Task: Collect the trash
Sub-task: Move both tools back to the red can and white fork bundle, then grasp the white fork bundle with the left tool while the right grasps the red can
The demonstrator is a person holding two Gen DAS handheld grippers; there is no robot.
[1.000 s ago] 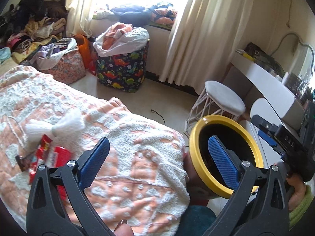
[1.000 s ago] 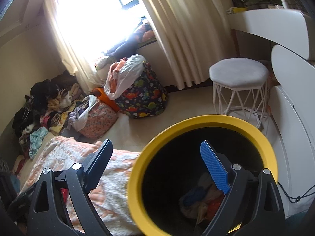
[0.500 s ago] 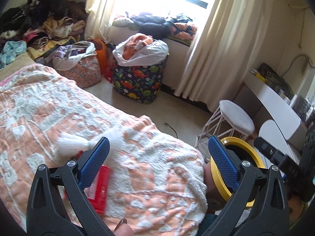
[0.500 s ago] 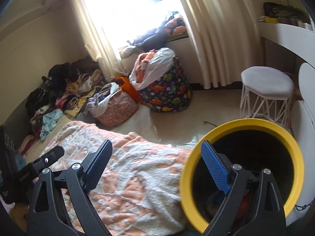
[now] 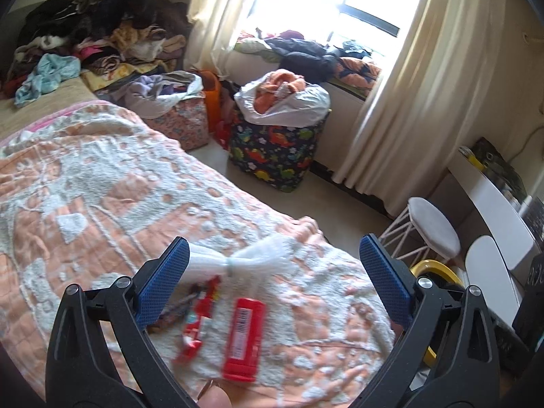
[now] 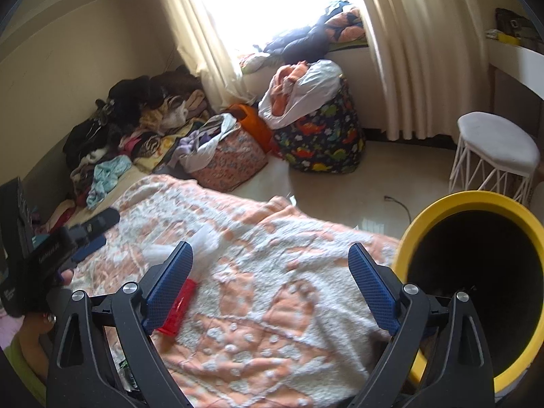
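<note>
Left tool (image 5: 272, 277) gapes wide over the red box (image 5: 244, 338); looks light, stiff; I'd pinch its long sides.

Yellow-rimmed bin (image 6: 476, 204), red packet (image 5: 243, 338)

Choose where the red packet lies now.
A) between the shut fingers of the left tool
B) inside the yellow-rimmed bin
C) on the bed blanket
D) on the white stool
C: the red packet lies flat on the orange and white blanket, below the open left tool.
</note>
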